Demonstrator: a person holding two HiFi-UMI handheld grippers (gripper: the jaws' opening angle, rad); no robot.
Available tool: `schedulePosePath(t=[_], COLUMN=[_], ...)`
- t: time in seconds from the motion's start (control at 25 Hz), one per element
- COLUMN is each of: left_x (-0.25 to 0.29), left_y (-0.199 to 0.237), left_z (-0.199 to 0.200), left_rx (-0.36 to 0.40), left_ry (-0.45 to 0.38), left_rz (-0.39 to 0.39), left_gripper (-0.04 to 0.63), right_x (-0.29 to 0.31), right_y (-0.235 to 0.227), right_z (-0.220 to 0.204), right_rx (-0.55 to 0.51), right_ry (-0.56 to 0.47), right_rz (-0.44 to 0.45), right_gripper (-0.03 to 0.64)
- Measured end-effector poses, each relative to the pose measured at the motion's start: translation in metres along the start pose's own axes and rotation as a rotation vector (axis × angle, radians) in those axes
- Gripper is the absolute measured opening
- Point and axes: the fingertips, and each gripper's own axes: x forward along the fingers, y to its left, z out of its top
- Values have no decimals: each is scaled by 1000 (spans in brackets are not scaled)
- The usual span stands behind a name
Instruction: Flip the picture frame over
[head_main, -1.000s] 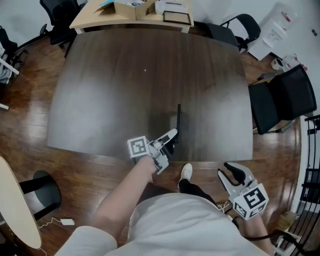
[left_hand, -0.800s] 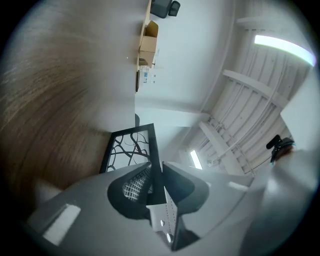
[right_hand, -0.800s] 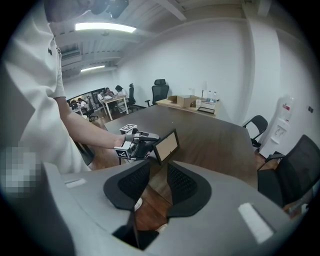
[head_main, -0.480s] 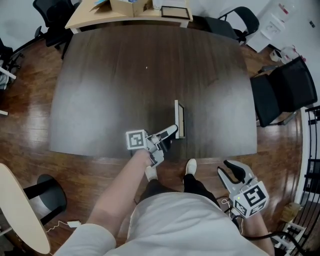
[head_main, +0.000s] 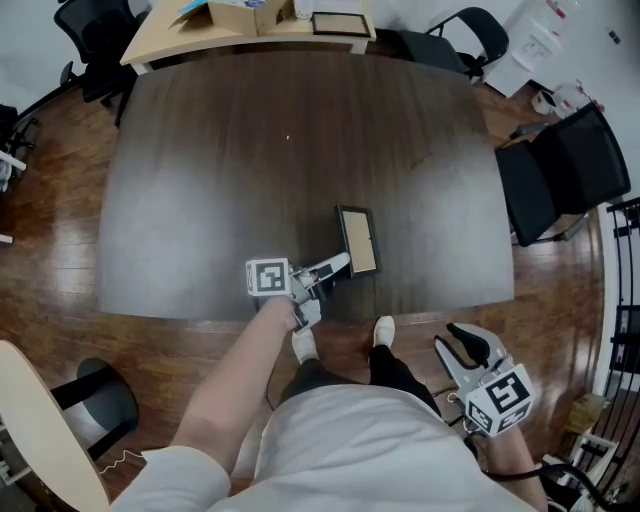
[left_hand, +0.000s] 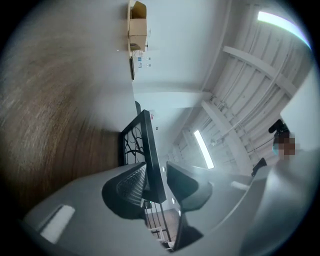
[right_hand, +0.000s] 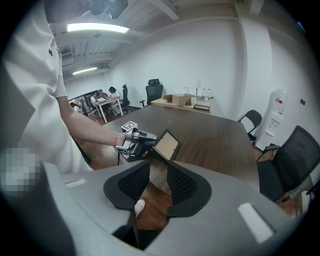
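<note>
While the left gripper (head_main: 343, 265) is clamped on the near end of the frame (head_main: 359, 240), the frame stands tilted over the table (head_main: 200, 180), close to the table's near edge. Its long axis runs away from me, roughly in line with the jaws. In the left gripper view the black rim passes edge-on between the pads, one pad on each face. The right gripper (head_main: 468, 348) hangs well apart, off the table to my right, its jaws partly open with nothing between them. I judge that the coming move is a roll of the left wrist about that long axis, until the frame lies flat.
</note>
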Motion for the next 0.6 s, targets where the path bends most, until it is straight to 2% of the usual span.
schedulePosePath(t=[0.08, 0.12, 0.28, 0.6], left_x=[-8, -10, -1, -7], left_y=[18, 21, 17, 36], left_z=[1, 1, -2, 3], left_rx=[64, 78, 95, 165], left_ry=[35, 48, 90, 178], left_rz=[126, 159, 153, 365], left_gripper=[120, 117, 117, 107], right_x=[1, 2, 3, 7], right_y=[2, 3, 7, 13], right_z=[-1, -1, 0, -1], right_rx=[3, 3, 7, 28], right_ry=[0, 0, -6, -34], right_rz=[1, 2, 5, 6], right_gripper=[114, 114, 114, 114])
